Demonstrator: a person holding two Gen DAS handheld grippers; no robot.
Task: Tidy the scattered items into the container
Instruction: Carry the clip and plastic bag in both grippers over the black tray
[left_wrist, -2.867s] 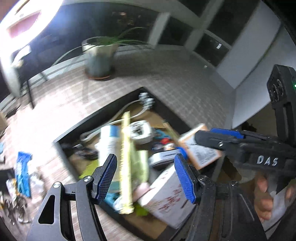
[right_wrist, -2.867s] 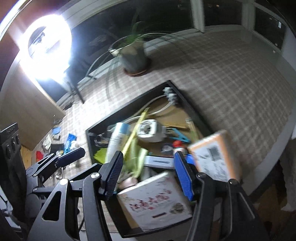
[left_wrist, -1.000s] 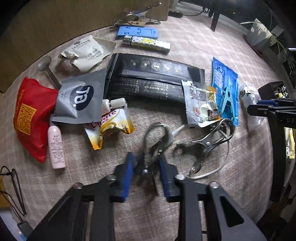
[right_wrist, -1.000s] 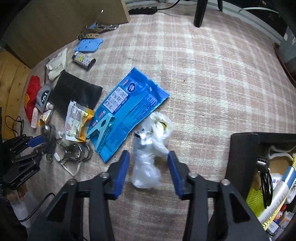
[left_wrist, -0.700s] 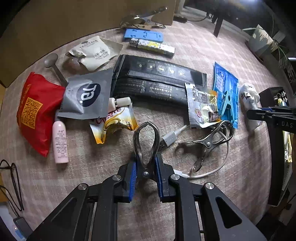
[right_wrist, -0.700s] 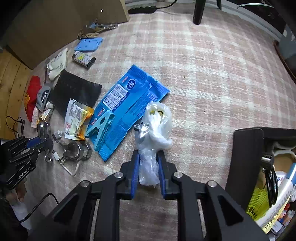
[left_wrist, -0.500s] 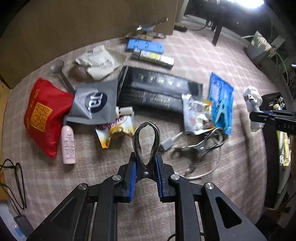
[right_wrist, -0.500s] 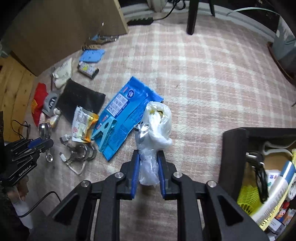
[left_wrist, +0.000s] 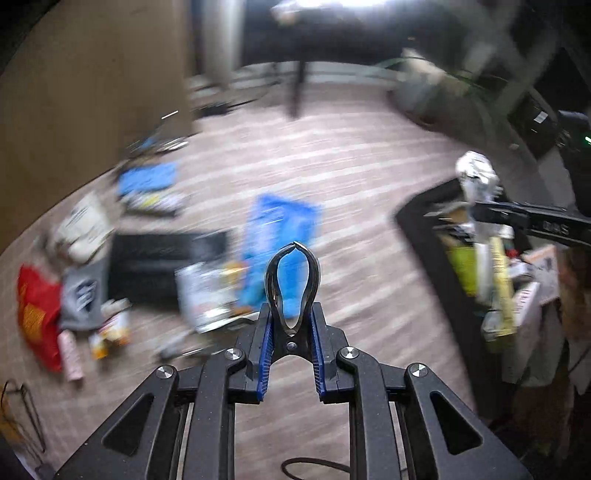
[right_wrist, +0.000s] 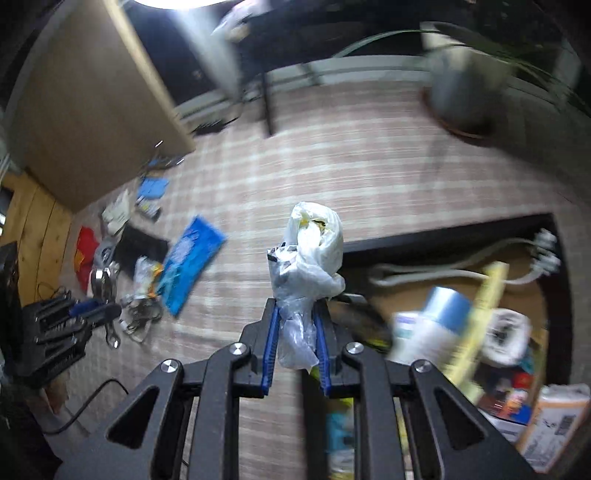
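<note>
Blue-padded jaws of the left gripper (left_wrist: 291, 341) pinch a looped shiny metal clip (left_wrist: 292, 286), lifted above the checked cloth (left_wrist: 354, 173). The right gripper (right_wrist: 297, 343) squeezes a crumpled white plastic bag (right_wrist: 312, 258) beside the black open container's (right_wrist: 443, 234) rim. Scattered packets, among them a blue pouch (right_wrist: 192, 258), lie blurred on the cloth.

Dim room, overhead glare, heavy motion blur, fisheye edges

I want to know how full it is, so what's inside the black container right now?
The black container holds a grey cable, a blue-capped white bottle, a yellow strip and a white tape roll. Motion blur and the right gripper hide the rest.
</note>
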